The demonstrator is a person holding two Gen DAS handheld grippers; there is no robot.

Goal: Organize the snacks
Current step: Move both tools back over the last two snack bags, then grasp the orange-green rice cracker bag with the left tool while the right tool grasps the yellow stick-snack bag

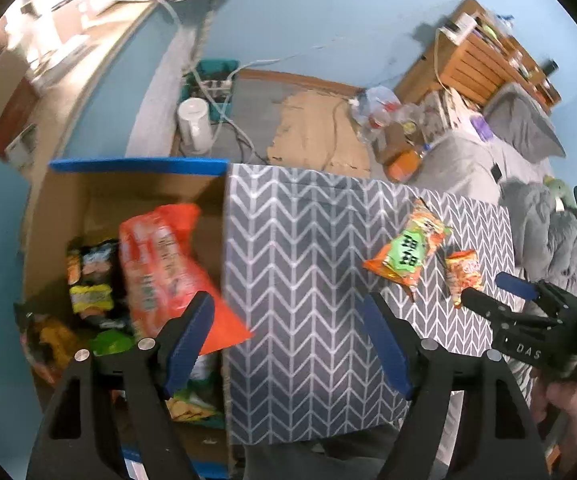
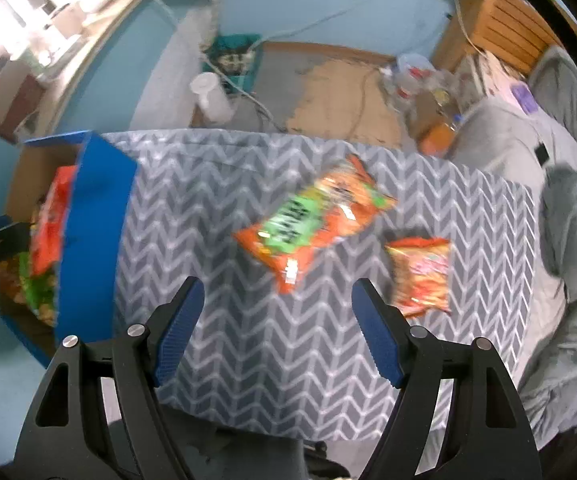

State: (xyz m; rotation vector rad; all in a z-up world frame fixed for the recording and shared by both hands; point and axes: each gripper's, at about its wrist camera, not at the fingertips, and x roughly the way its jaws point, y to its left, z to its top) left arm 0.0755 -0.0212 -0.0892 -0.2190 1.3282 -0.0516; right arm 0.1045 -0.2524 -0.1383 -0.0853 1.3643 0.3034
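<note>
Two snack bags point(image 2: 315, 222) (both orange) lie on chevron cloth point(image 2: 248, 344).

A big orange snack bag with a green label point(image 2: 312, 220) lies flat on the gray zigzag cloth point(image 2: 248, 340). A small orange snack bag point(image 2: 422, 276) lies flat just beside it, on the side away from the cardboard box point(image 1: 128, 188). The two bags do not touch. The box stands right at the cloth's edge, open on top. A long orange-red bag point(image 1: 160, 272) leans tilted inside the box, one corner poking over the side next to the cloth. More small snack packs point(image 1: 90, 280) lie under and beside it.
</note>
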